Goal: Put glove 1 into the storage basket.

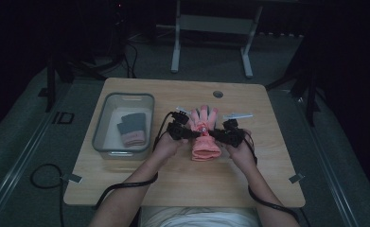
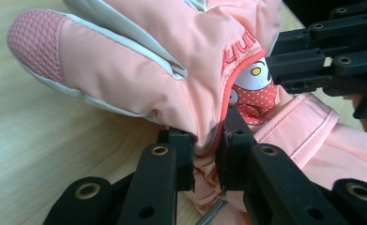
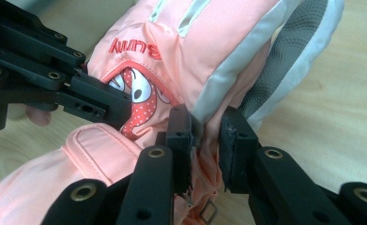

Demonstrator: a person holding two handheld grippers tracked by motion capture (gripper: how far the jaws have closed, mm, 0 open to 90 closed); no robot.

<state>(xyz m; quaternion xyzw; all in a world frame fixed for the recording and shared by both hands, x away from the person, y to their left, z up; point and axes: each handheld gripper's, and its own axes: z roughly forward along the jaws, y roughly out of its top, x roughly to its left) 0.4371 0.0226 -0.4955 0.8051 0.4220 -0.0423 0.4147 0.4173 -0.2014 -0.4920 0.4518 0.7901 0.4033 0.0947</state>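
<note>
Pink glove [image 1: 204, 137] lies near the middle of the table [image 1: 140, 179], a little toward the person's edge, fingers toward the far edge and cuff toward the person. Cartoon patch and red stitched lettering face up at the wrist.

Left gripper [image 2: 204, 150]: jaws drawn narrow, pinching a fold of the glove's edge at the wrist, beside the patch. Fabric bunches between the pads, so the hold looks sound.

Right gripper [image 3: 205, 136]: jaws narrow on the opposite side of the wrist, at the grey trim. A gather of pink cloth sits between the pads, with a sliver of gap showing on one side; I judge this grip the shallower.

Step in hand, as I read it: lifting the glove by both sides of the wrist. To do it well, raise both hands evenly so the glove hangs level and neither pinch takes all the pull. Keep the two pinches apart so the gripper bodies do not knock. Watch the right side for slipping cloth.

Outward: a clear bin [image 1: 100, 124] sits toward the table's left edge, holding a dark grey and pink glove [image 1: 132, 128]. Likely destination; well apart from the grippers.
</note>
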